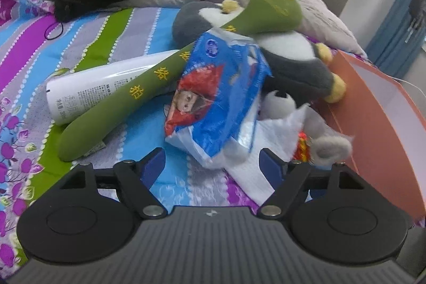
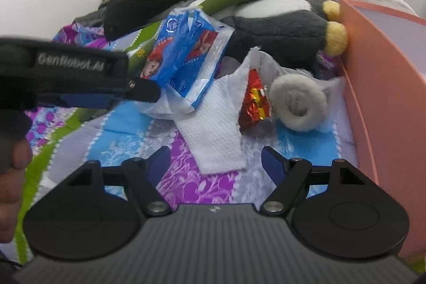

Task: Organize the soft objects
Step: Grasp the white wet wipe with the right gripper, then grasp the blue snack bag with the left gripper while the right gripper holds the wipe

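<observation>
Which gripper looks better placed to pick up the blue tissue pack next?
Probably the left. The left gripper is open, with the blue tissue pack right ahead between its fingers. The right gripper, also open, faces the white paper towel; the pack sits off to its left.

The bedspread (image 1: pixel 80 44) has purple, blue, green and grey stripes with white dots and purple flowers. The bat (image 1: pixel 149 81) is green with yellow lettering, the penguin (image 1: pixel 293 55) grey, white and yellow, the packet (image 1: pixel 223 87) blue and red, the box (image 1: pixel 378 124) orange.

Striped bedspread (image 1: pixel 87 44): plush toys (image 1: pixel 290 49), tissue pack (image 1: pixel 221 87), bottle (image 1: pixel 98 87).
</observation>
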`<state>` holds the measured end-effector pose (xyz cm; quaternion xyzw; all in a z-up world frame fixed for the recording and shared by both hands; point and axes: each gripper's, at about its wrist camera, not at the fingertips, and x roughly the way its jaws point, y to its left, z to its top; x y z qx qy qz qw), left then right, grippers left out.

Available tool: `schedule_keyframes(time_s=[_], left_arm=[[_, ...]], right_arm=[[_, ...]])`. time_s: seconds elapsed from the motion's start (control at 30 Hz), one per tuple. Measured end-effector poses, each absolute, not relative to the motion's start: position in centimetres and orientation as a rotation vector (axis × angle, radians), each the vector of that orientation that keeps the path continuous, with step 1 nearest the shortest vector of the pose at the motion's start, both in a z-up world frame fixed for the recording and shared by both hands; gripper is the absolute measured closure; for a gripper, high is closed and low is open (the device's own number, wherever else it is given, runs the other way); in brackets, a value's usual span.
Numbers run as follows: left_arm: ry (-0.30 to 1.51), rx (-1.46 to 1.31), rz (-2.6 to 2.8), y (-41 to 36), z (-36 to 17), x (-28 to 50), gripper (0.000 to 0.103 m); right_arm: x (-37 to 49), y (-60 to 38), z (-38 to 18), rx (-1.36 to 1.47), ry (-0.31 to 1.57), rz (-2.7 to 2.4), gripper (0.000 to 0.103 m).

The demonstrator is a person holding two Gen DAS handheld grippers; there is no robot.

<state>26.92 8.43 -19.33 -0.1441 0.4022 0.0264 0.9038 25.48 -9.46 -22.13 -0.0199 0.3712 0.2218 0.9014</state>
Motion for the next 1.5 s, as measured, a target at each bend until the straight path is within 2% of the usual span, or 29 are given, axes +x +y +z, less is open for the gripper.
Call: schedule_keyframes(time_s=[0.1, 0.13, 0.23, 0.27, 0.3, 0.33, 0.37, 0.43, 0.53, 0.8, 1.2, 1.5], left_arm=[[0.821, -0.292, 0.082, 8.8, -20.0, 28.1, 0.022], [0.829, -0.300, 0.090, 8.9, -20.3, 28.5, 0.022], [0.840, -0.324, 0.079, 9.3, -20.9, 29.3, 0.023], [0.846, -0.323, 0.079, 9.3, -21.1, 29.6, 0.024], [0.845, -0.331, 0.071, 9.3, -21.3, 29.7, 0.031], [0.841, -0.346, 0.064, 9.4, -21.4, 29.8, 0.038], [0.842, -0.356, 0.065, 9.4, -21.6, 29.8, 0.041], [0.844, -0.346, 0.087, 9.3, -21.9, 29.8, 0.055], [0.848, -0.351, 0.102, 9.3, -21.6, 29.7, 0.067], [0.802, -0.387, 0.134, 9.8, -18.6, 26.8, 0.085], [0.782, -0.443, 0.148, 9.6, -15.5, 18.1, 0.087], [0.839, -0.471, 0.166, 8.2, -16.4, 12.2, 0.087]], right_arm=[[26.3, -8.3, -23.1, -0.090, 0.754, 0.479, 0.028], [26.5, -8.1, -23.4, -0.102, 0.757, 0.482, 0.031], [26.8, -7.4, -24.1, -0.118, 0.770, 0.492, 0.044], [26.7, -7.3, -24.1, -0.127, 0.765, 0.494, 0.055], [26.5, -7.2, -24.0, -0.133, 0.759, 0.500, 0.063], [26.4, -7.2, -23.9, -0.136, 0.756, 0.503, 0.078], [26.2, -7.2, -23.7, -0.137, 0.751, 0.499, 0.084], [25.8, -7.2, -23.6, -0.133, 0.746, 0.498, 0.091], [25.3, -7.4, -23.2, -0.127, 0.754, 0.502, 0.094], [23.3, -8.5, -20.4, -0.084, 0.729, 0.478, 0.096], [18.4, -10.5, -16.8, -0.081, 0.731, 0.492, 0.096], [15.1, -13.0, -17.1, -0.076, 0.792, 0.460, 0.096]])
